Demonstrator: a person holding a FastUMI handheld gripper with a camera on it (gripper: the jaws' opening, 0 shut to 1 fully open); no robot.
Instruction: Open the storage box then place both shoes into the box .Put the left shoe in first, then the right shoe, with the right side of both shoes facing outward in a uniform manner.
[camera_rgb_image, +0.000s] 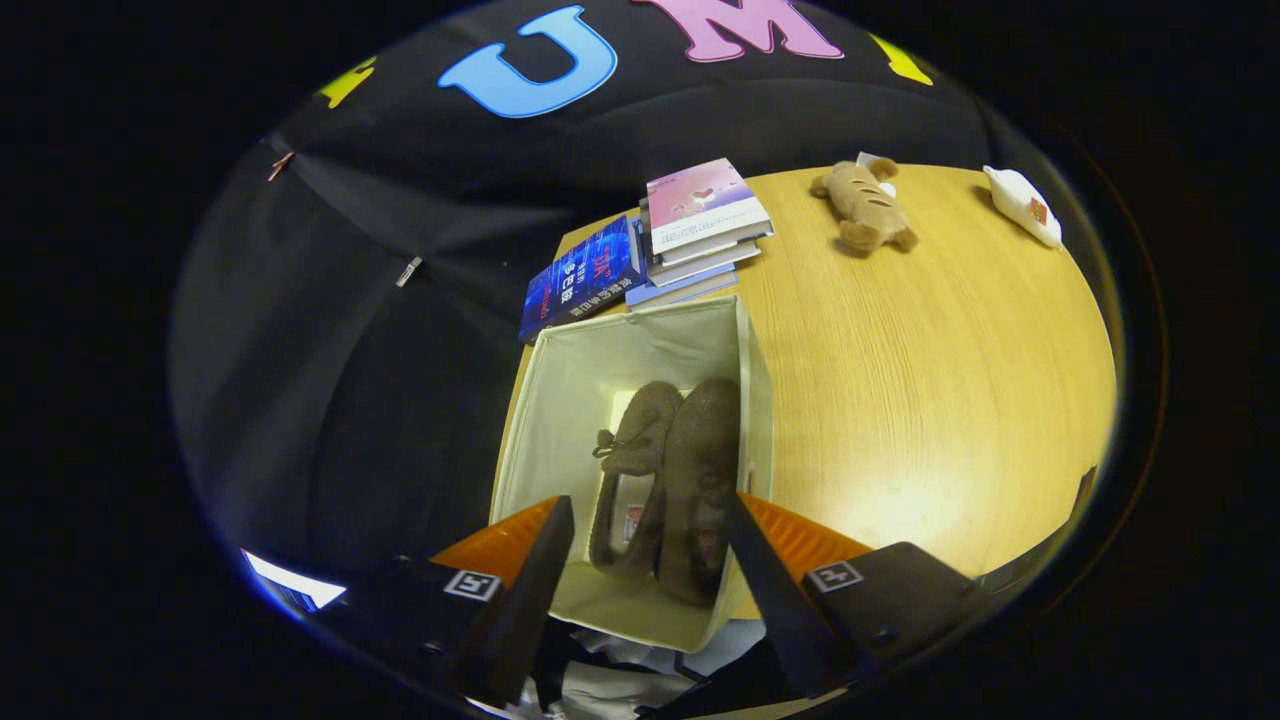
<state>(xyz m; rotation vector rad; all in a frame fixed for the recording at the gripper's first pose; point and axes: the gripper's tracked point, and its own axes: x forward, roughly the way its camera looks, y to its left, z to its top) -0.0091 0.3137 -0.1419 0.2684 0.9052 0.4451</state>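
In the gripper view, the storage box sits at the lower middle of the frame, on the left end of a light wooden table. It is a pale cream fabric box with straight walls and an open top, seen from above. Two brown shoes stand inside it on their sides, pressed together: the left-hand shoe shows a small bow of lace, and the right-hand shoe lies against the box's right wall (which one is the left shoe and which the right I cannot tell).

The gripper hangs above the near rim of the box with its jaws wide apart, holding nothing; both shoes show in the gap between the fingers.

Beyond the box, toward the upper middle, lies a stack of books with a blue book beside it. Further right rest a brown plush toy and a white packet near the table's far edge.
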